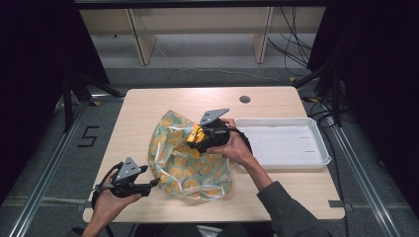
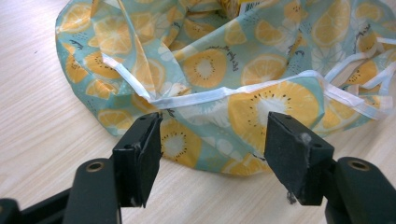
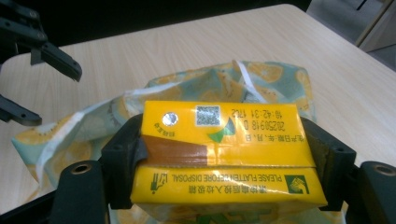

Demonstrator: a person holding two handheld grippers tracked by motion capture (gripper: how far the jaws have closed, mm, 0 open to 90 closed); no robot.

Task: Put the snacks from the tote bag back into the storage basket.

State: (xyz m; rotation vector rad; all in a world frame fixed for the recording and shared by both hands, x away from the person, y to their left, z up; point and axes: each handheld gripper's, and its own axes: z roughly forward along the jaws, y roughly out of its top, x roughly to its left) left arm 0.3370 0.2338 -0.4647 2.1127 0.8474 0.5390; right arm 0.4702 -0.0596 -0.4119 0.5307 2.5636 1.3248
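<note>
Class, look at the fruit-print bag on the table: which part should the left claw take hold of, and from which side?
Grip the bag by its white-edged rim, coming level from the near table edge. That edge stands up as a thin fold facing the open left claw, probably thin enough to pinch.

High view overhead; gripper views close; all share bag (image 1: 190, 158).
</note>
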